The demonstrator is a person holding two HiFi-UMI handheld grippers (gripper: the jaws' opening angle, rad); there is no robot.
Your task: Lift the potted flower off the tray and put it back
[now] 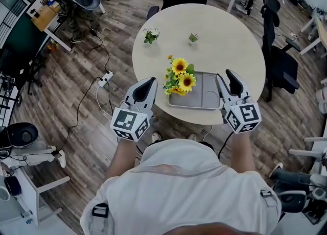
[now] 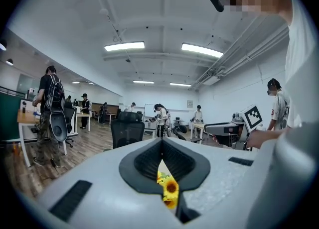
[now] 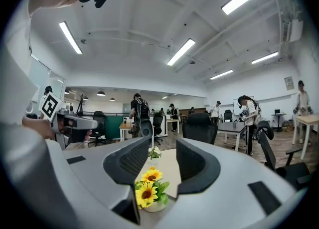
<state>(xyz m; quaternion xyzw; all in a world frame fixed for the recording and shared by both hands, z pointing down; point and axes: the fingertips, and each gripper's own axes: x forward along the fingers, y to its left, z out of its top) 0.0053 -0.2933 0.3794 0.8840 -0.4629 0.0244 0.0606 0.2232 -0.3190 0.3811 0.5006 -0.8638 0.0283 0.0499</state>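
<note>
Now | left gripper (image 2: 161,144) clenched, empty | right gripper (image 3: 163,147) partly open, clear of potted flower (image 1: 180,78)

Your left claw (image 1: 147,83), jaws together, has the potted flower (image 1: 180,78) just right of its tips, and the blooms block any sweep that way. Your right claw (image 1: 225,76), jaws apart with nothing between them, sits at the right edge of the tray (image 1: 207,93). The tray's bare compartments leave a free lane from that claw leftward to the flower. Ahead of both claws the table (image 1: 225,40) is open up to 2 obstacles: a white-flowered plant (image 1: 150,36) and a green plant (image 1: 193,37), well apart. A black chair (image 1: 278,60) stands off the table, right of the right claw.
</note>
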